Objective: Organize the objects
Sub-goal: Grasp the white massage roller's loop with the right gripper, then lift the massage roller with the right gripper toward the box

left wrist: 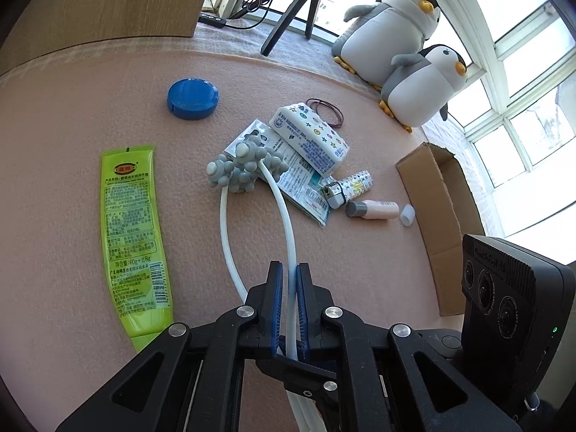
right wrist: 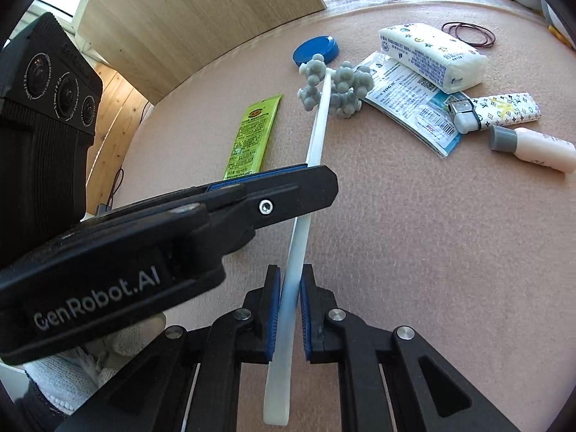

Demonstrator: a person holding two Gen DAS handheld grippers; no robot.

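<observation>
Both grippers are clamped on the same thing: a white forked massager (left wrist: 284, 212) with knobbly grey balls (left wrist: 246, 169) at its far end. The left gripper (left wrist: 289, 306) has its blue pads pressed against one white prong, and the right gripper (right wrist: 289, 302) pinches the flat white handle nearer its base. In the right wrist view the left gripper (right wrist: 273, 187) crosses in from the side and grips the handle further up.

The grey balls hang over or rest on a flat printed packet (left wrist: 302, 180) on the pink table cover (left wrist: 108, 90) (I cannot tell whether they touch). A white tissue pack (left wrist: 309, 136) lies across that packet, with a patterned lighter (left wrist: 349, 189) and a small pink bottle (left wrist: 374, 209) just beside it. A green tube (left wrist: 131, 237) and a blue round lid (left wrist: 192, 98) lie apart to the left.

The cardboard box (left wrist: 435, 216) stands open at the right; what shows of its inside holds nothing.
</observation>
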